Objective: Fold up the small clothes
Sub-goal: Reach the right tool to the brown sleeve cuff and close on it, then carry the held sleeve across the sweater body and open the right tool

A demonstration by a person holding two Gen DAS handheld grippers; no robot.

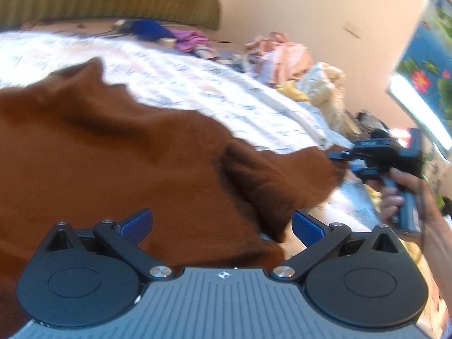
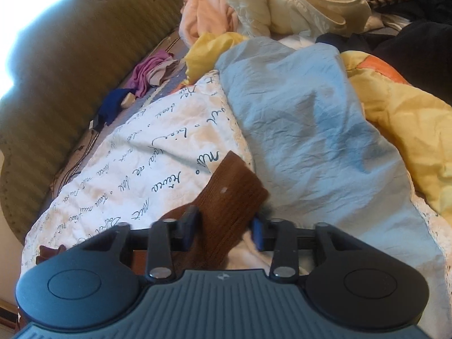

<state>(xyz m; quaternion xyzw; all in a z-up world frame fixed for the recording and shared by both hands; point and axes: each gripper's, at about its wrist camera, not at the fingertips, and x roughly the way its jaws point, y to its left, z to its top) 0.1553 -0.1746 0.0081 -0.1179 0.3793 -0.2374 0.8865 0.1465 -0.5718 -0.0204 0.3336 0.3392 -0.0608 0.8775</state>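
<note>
A brown knit garment (image 1: pixel 113 147) lies spread on a white bedsheet with script print (image 1: pixel 197 84). My left gripper (image 1: pixel 221 226) is open, its blue pads wide apart over the garment's near edge beside a folded sleeve (image 1: pixel 254 186). My right gripper (image 1: pixel 343 161) shows at the garment's far right corner in the left wrist view, held by a hand. In the right wrist view the right gripper (image 2: pixel 224 230) has its jaws partly open around a ribbed brown cuff (image 2: pixel 234 195); the jaws do not look closed on it.
A pile of loose clothes (image 2: pixel 282 5) lies at the bed's far side, with a light blue cloth (image 2: pixel 296 130) and a yellow one (image 2: pixel 404 113). An olive headboard (image 2: pixel 70 65) stands behind. Purple and blue items (image 1: pixel 169 34) lie near it.
</note>
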